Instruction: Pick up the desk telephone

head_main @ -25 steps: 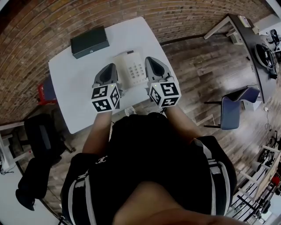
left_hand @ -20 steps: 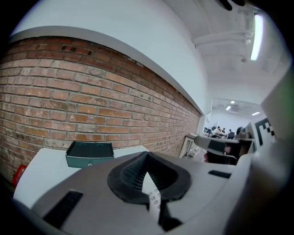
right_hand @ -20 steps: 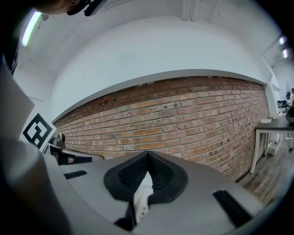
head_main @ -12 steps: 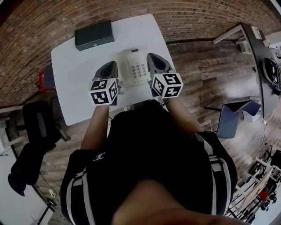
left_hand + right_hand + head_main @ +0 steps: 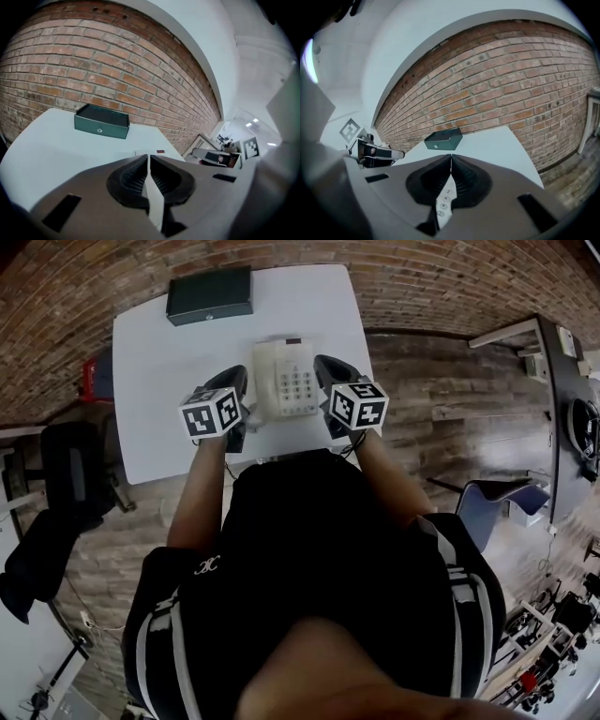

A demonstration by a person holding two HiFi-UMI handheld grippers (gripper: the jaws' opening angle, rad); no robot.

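Both forearms reach forward and slope downward. The left gripper (image 5: 236, 379) is just beside the left edge, and the right gripper (image 5: 324, 364) just beside the right edge, of the white push-button desk telephone (image 5: 286, 381). The telephone sits on the white rectangular worktop (image 5: 155, 352), nearer the person than the dark green rectangular box (image 5: 209, 294). Each gripper's jaws are pressed together with nothing pinched, and compared with one second earlier both grippers have dropped closer to the worktop, jaws unchanged.
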